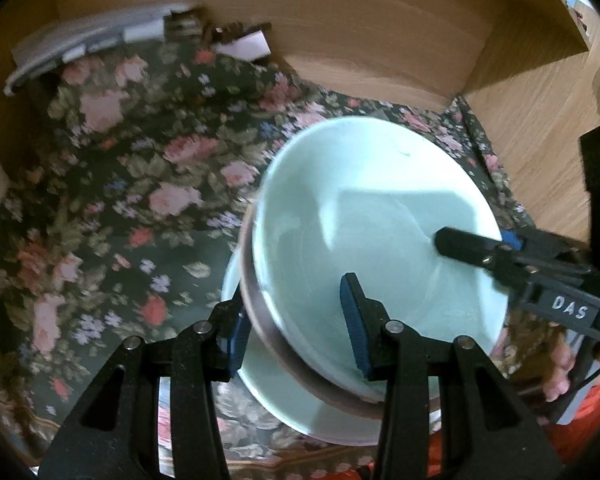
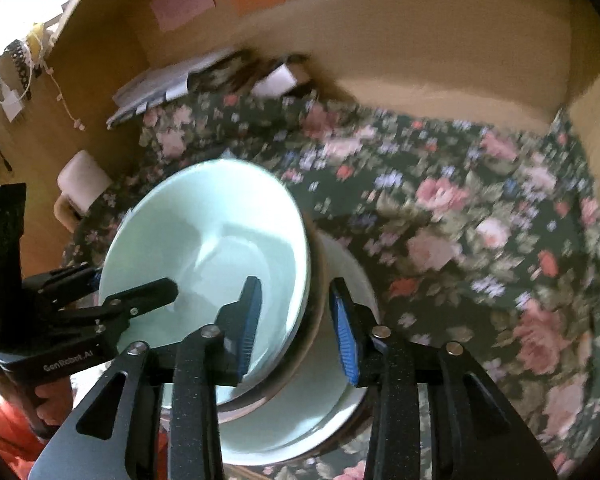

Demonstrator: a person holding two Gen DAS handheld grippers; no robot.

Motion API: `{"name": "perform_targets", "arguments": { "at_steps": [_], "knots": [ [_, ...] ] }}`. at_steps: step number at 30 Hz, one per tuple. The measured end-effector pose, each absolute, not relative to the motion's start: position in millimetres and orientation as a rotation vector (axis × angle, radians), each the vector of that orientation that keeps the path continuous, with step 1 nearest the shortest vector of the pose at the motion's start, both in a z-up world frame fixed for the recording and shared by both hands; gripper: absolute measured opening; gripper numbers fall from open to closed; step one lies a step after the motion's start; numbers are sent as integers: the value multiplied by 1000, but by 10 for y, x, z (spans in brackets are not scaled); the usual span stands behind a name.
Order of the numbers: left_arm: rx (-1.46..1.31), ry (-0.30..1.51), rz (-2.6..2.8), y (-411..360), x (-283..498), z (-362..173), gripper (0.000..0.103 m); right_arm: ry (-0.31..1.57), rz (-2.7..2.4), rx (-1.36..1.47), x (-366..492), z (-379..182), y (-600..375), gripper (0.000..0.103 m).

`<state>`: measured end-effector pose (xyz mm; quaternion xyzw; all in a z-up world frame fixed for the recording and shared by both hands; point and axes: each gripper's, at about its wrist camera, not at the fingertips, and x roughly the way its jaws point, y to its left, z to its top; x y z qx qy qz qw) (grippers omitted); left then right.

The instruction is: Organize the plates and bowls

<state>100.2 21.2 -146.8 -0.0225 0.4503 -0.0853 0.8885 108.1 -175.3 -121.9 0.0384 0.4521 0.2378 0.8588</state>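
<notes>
Straddling the near rim of the pale green bowl (image 1: 364,216), the left gripper (image 1: 296,324) has one blue pad inside the bowl & one outside, w/ a small gap each side, so it's not clamped; the right gripper (image 2: 296,320) sits the same way on the bowl's opposite rim, fingers (image 2: 342,332) spread clear of the wall. Bowl sits tilted in a brown-rimmed dish (image 1: 268,336) on a pale green plate (image 1: 268,396), all under & just ahead of the grippers on the floral cloth (image 1: 112,200). Beyond the bowl: papers (image 1: 80,48) at the cloth's far edge, then a wooden wall (image 1: 340,28)
</notes>
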Motion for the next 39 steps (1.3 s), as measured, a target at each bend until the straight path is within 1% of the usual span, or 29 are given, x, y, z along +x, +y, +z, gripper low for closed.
{"name": "perform_targets", "arguments": {
  "at_steps": [2, 7, 10, 11, 14, 18, 19, 21, 25, 27, 30, 33, 39],
  "knots": [
    [-54, 921, -169, 245, 988, -1431, 46, 906, 480, 76, 1053, -1119, -1781, 42],
    [-69, 823, -150, 301, 864, -1189, 46, 783, 474, 71, 877, -804, -1824, 47],
    [-50, 717, -142, 278, 712, -961, 47, 700, 478, 66, 727, -615, -1804, 54],
    [-41, 680, -136, 271, 654, -883, 49, 670, 477, 63, 668, -554, -1801, 57],
    [-29, 569, -122, 260, 480, -671, 55, 593, 482, 53, 503, -400, -1799, 62],
    [-24, 472, -108, 265, 291, -506, 56, 512, 489, 50, 325, -277, -1801, 75],
    [-23, 452, -103, 260, 251, -481, 57, 494, 489, 49, 285, -256, -1796, 76],
    [-18, 408, -101, 260, 167, -443, 66, 462, 488, 51, 209, -221, -1804, 82],
    [6, 357, -102, 228, 37, -425, 70, 425, 485, 54, 97, -193, -1819, 85],
    [18, 323, -98, 212, -41, -421, 80, 415, 489, 53, 69, -200, -1814, 93],
    [50, 271, -88, 162, -161, -402, 88, 398, 477, 60, 10, -210, -1825, 101],
    [51, 254, -101, 138, -221, -395, 96, 382, 465, 63, -42, -207, -1835, 103],
    [44, 216, -95, 123, -297, -383, 100, 374, 461, 81, -77, -212, -1884, 103]
  ]
}}
